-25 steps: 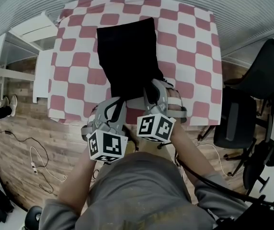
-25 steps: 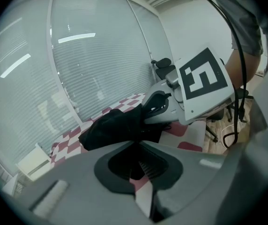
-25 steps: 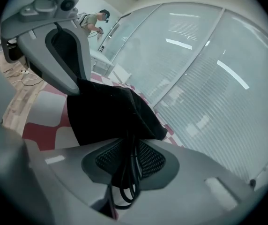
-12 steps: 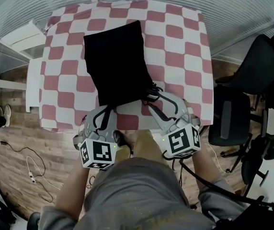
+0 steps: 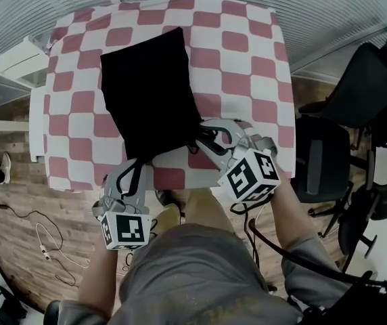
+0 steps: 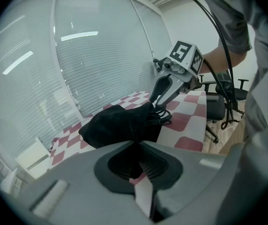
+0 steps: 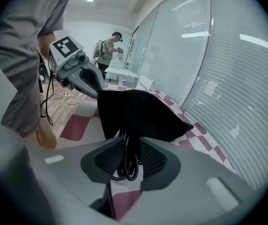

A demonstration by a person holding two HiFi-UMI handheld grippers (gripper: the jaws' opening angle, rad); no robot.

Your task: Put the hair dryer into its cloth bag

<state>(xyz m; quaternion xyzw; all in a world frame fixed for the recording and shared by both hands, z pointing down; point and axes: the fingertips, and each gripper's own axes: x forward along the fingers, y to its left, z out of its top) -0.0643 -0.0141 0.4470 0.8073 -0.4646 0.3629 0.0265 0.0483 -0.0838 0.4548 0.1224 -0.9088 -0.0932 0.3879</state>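
Right hand-held gripper (image 7: 130, 142), jaws just closing, pinches the cord (image 7: 127, 170) at the cloth bag (image 5: 149, 93) mouth; left hand-held gripper (image 6: 137, 143) clamps its hem. We judge cord-tucking comes next.

I see left gripper (image 5: 137, 162) tilted down, fingers closed on the cloth bag (image 5: 149, 93) edge | right gripper (image 5: 206, 135) tilted down at its right, fingers have just been closing on black cord (image 7: 128, 158) loops | both forearms reach forward.

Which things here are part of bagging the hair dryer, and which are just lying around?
Job:
- cloth bag
- black cord at its near edge
- the hair dryer itself is not visible

Lying about:
- office chairs
- white shelf
- checked table, just the support
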